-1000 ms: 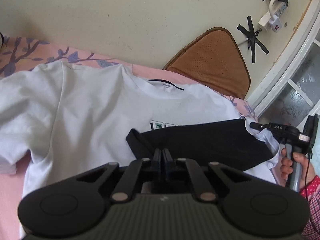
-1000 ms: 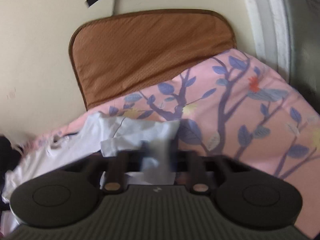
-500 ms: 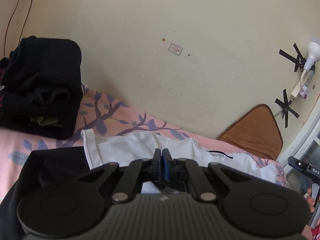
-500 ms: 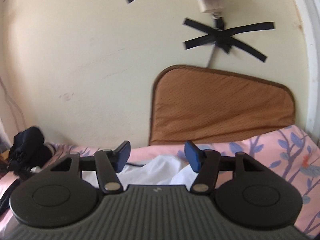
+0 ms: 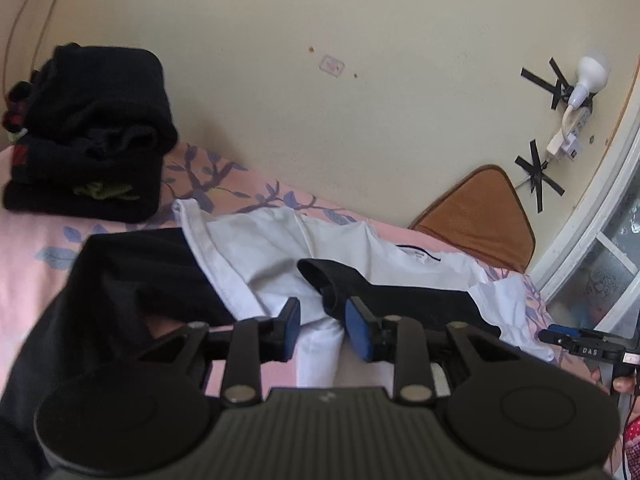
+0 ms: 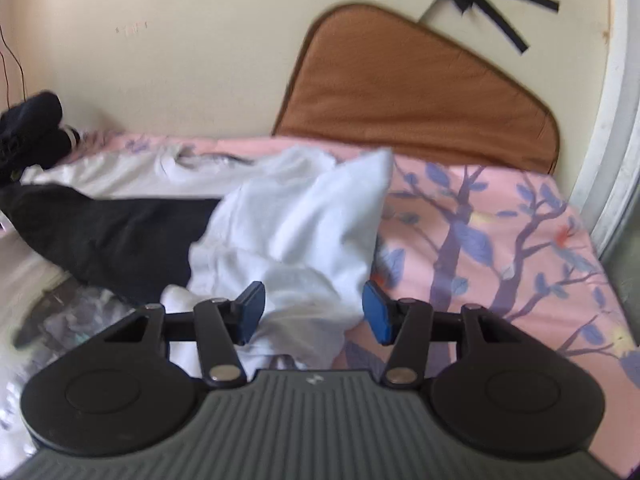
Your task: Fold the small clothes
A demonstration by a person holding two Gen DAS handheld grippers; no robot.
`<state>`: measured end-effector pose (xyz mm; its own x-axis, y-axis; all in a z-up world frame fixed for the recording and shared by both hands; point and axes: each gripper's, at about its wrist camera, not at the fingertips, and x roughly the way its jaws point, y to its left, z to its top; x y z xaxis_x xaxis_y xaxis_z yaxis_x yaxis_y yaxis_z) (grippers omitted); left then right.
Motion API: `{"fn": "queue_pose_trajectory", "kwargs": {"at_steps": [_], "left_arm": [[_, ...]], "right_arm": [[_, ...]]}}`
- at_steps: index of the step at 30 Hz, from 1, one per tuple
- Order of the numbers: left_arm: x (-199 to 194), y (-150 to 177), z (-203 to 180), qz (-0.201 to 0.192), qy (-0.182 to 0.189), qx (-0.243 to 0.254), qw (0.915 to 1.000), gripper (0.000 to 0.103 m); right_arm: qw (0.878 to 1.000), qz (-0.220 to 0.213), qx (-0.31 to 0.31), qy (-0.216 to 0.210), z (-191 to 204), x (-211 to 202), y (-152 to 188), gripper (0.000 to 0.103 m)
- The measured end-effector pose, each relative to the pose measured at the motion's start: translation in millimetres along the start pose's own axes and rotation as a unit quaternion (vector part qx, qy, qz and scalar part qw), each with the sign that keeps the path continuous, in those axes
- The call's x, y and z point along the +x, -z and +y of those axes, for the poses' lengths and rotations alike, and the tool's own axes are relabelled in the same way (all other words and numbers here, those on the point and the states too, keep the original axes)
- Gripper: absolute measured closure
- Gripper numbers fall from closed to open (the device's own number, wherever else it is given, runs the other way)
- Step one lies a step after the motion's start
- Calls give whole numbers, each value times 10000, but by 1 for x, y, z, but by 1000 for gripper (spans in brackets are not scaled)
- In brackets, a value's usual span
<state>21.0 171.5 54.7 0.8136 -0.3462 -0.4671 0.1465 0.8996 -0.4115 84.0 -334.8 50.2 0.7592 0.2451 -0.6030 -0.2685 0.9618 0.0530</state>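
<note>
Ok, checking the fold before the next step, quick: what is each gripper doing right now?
Left gripper: jaws opening, nothing pinched; white T-shirt lies beyond.
Right gripper: open, jaws closing, pads apart, holding nothing; crumpled white cloth lies between them.

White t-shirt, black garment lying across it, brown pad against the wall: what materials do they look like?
White t-shirt: soft matte knit, likely cotton; it creases and bunches, with a stitched hem. Black garment across it: matte dark fabric that drapes limp; weave too dark to tell. Brown pad against the wall: fabric with a fine dotted or perforated texture and a darker bound edge, possibly mesh or faux suede.
</note>
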Motion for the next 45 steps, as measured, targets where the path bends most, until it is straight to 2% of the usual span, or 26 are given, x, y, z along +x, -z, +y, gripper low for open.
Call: {"fn": "queue_pose_trajectory", "kwargs": {"at_steps": [3,4,7,9,11,16,19,21,22,23,24,26,27,29,32,35,37,40,45], "left_arm": [[-49,4,20,-365,-306,-181,9987,74],[-66,6,27,-499,-430,-244,9975,74],[-122,12,49,-989,-821,-503,9904,74],[-152,19,60,-1250,-965,-648,9853,74],[-177,26,70,-1445,-1020,-777,9812,71],[-207,44,89,-1590,-903,-865,9793,66],[-214,52,99,-1633,-790,-855,9797,65],[-219,57,106,-1646,-740,-863,9798,64],[-223,59,108,-1662,-763,-861,9794,64],[-228,62,112,-1699,-808,-849,9785,64],[-231,63,114,-1740,-843,-850,9774,64],[-240,66,122,-1848,-899,-919,9743,64],[-244,67,126,-1899,-934,-996,9723,64],[-249,67,136,-1984,-1020,-1162,9678,64],[-252,66,145,-2060,-1145,-1378,9620,64],[-253,65,146,-2074,-1126,-1418,9613,64],[-250,64,144,-2052,-1098,-1395,9625,64],[-240,61,136,-1975,-1028,-1319,9659,64],[-216,39,121,-1867,-715,-1220,9722,64]], "right_arm": [[9979,-369,-430,-316,36,-13,-20,46],[9951,-483,-683,-517,58,-15,-29,46],[9779,-642,-1491,-1317,130,-12,-48,46],[9581,-658,-2062,-1874,185,-10,-49,46],[9298,-586,-2620,-2518,247,-6,-46,46],[8728,74,-3003,-3846,366,13,-23,44],[8355,257,-3443,-4276,423,17,1,29],[8198,326,-3733,-4331,452,26,12,25],[8164,448,-3879,-4254,467,31,18,26],[8172,551,-3829,-4272,475,38,19,31],[8218,650,-3617,-4355,476,44,12,55],[8360,771,-3518,-4141,482,38,-8,96],[8427,771,-3363,-4133,484,38,-22,96],[8511,501,-3128,-4188,488,25,-57,96],[8555,-169,-2580,-4487,487,-12,-124,96],[8628,-773,-2051,-4556,473,-41,-191,96],[8724,-1058,-1830,-4408,452,-50,-225,96],[8929,-1339,-1481,-4036,410,-57,-257,96],[9226,-1915,-700,-3276,307,-64,-272,96]]}}
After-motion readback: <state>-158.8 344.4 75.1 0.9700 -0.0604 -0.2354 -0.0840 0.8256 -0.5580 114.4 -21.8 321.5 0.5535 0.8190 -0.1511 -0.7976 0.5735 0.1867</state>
